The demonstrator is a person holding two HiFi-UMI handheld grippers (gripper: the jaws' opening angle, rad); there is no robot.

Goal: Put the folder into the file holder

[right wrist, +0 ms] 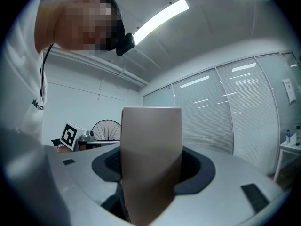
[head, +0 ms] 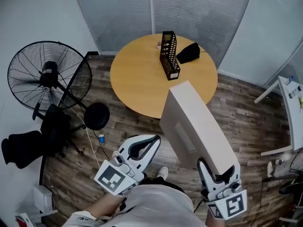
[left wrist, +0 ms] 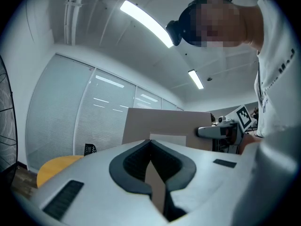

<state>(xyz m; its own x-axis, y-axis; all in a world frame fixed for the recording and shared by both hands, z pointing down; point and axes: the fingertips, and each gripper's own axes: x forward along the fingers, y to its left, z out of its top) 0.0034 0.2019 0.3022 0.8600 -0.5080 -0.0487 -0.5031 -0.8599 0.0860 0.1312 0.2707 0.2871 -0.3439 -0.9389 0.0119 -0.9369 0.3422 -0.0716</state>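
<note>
A tall beige folder is held tilted in the air over the floor, short of the table. My right gripper is shut on its lower end; in the right gripper view the folder fills the space between the jaws. My left gripper hovers just left of the folder, shut and empty, its tips meeting. In the left gripper view the folder shows beyond the meeting tips. The black mesh file holder stands upright on the round wooden table, well ahead of both grippers.
A black pouch lies on the table right of the holder. A large floor fan and a black stool stand at the left. The edge of a white table is at the right. Blinds close off the back.
</note>
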